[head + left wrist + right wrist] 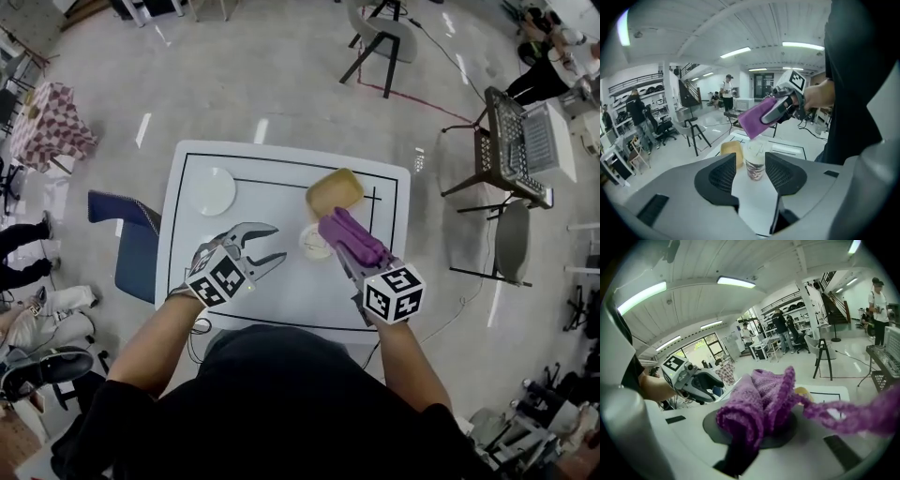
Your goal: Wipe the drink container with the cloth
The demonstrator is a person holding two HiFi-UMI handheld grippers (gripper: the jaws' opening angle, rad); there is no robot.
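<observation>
Closing my parted left tongs [274, 244] squarely round the cup [755, 161] from nine o'clock should steady it before my right tongs [336, 228], clamped on the cloth [759, 399], wipe.

Right gripper [755, 427] clamped on purple cloth [759, 401], which sits bunched in thick folds over the jaws. One loose edge trails right. Left gripper [715, 387] at left, carried by a hand [654, 387]. Yellow object [802, 391] peeks from behind the cloth on the white table [827, 395].
</observation>
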